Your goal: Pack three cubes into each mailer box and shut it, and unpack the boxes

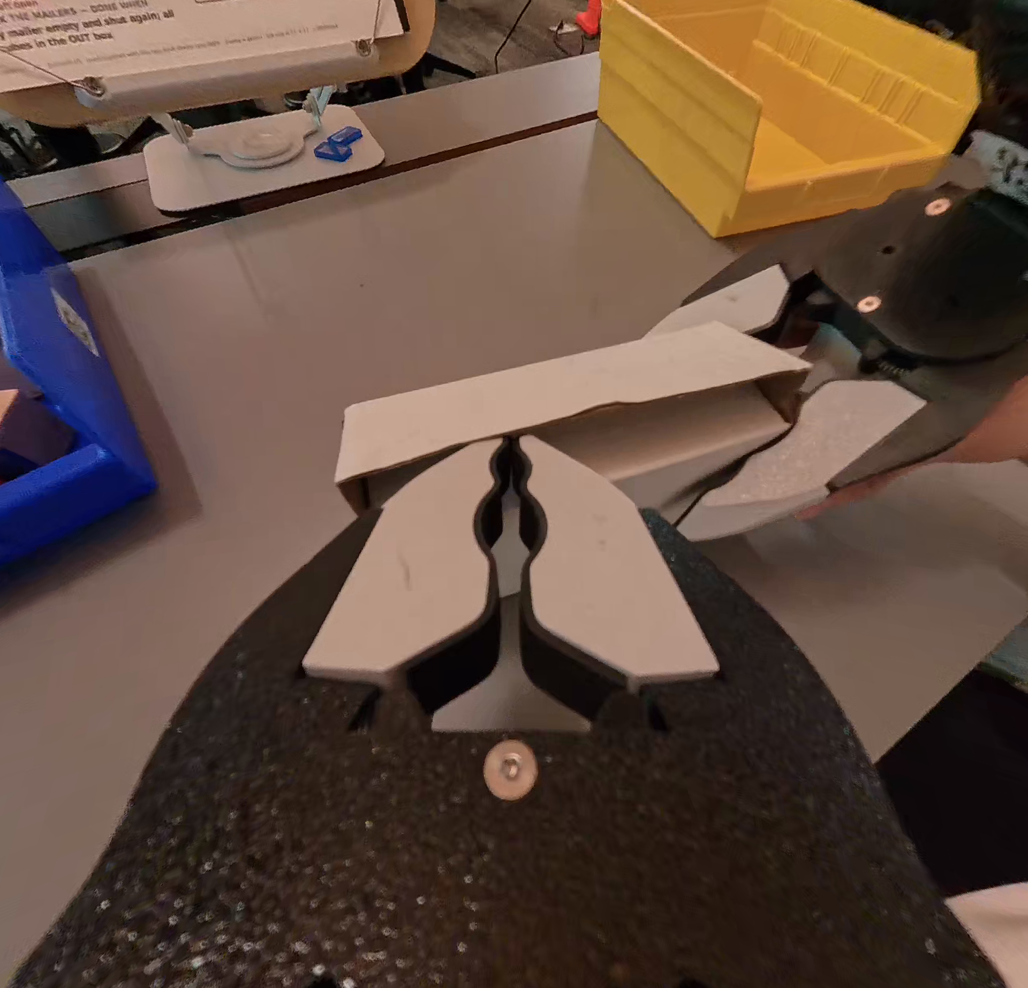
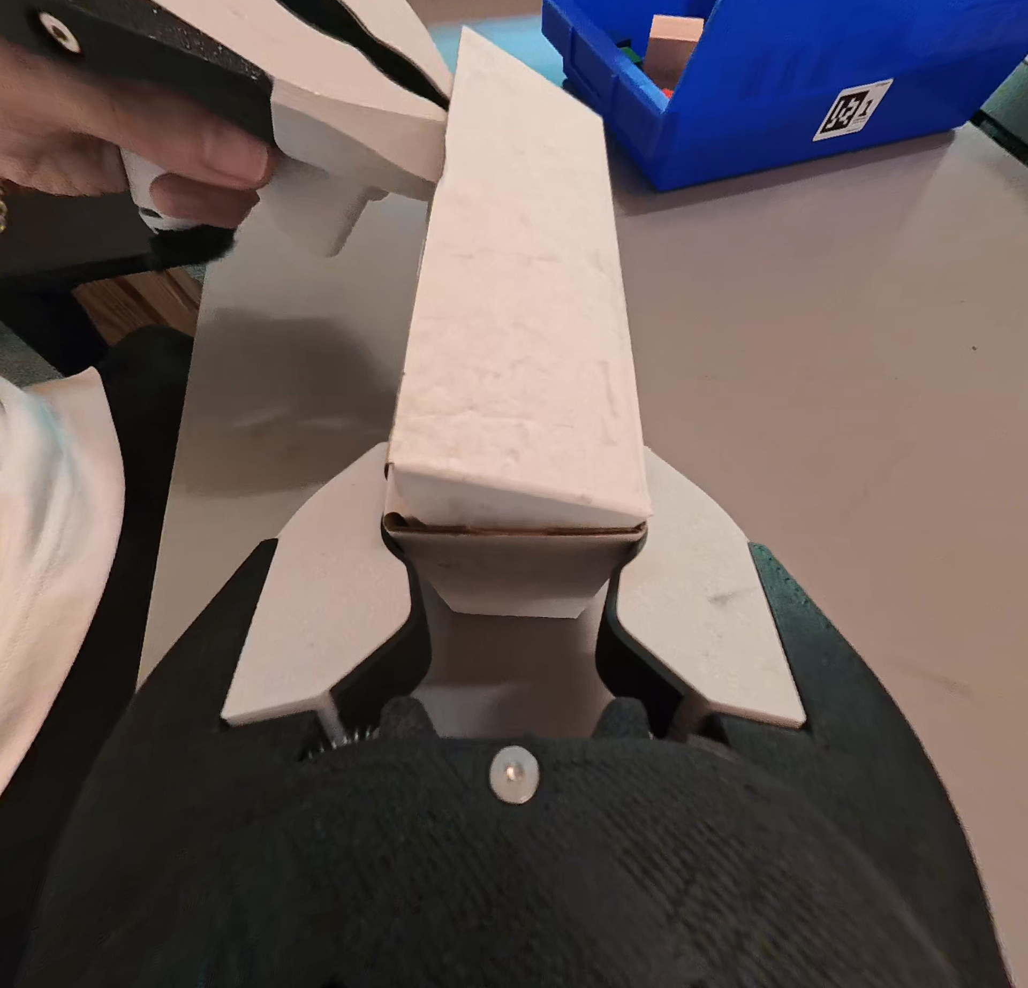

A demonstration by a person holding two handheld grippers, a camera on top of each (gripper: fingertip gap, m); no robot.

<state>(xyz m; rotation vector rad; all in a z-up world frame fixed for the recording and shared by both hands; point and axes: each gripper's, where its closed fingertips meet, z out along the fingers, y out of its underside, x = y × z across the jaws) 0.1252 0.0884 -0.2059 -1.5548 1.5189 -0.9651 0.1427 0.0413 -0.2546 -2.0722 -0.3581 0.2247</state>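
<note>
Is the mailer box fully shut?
No. The mailer box lid sits raised, a gap beneath its front edge; the end flap sticks out.

Left claw [image 1: 510, 450]: fingers nearly closed, tips together, level. Right claw [image 2: 514, 527]: fingers spread wide apart. A hand [image 2: 128, 144] grips the left claw's handle.

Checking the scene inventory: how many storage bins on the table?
2. A yellow bin sits at the table's far right in the left wrist view, nothing visible inside. A blue bin with blocks in it sits beyond the mailer box. Others may be out of view.
</note>
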